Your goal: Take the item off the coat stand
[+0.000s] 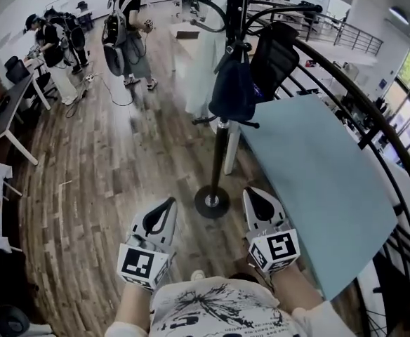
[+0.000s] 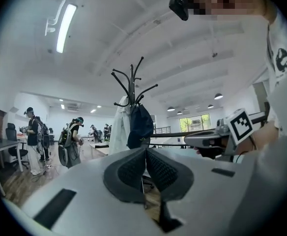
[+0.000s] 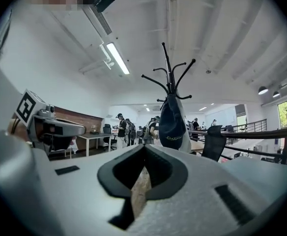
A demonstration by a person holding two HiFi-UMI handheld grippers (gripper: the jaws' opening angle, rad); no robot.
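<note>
Where the head view looks down on a wood floor (image 1: 107, 174), the coat stand (image 1: 221, 146) rises at upper centre, its round base just above the two claws. Item one: a dark navy bag (image 1: 233, 90), hanging from the stand's upper hooks, against the pole. Item two: a white garment (image 1: 206, 62), hung on the same stand at the bag's left. Left claw (image 1: 164, 210), lower centre-left: jaws pressed together, nothing between them. Right claw (image 1: 258, 201), lower centre-right: jaws likewise closed, empty. Both claws are well apart from the bag. Pale blue table (image 1: 317, 181), right of frame, beside the stand. Black office chair (image 1: 274, 58), just right of the bag.
</note>
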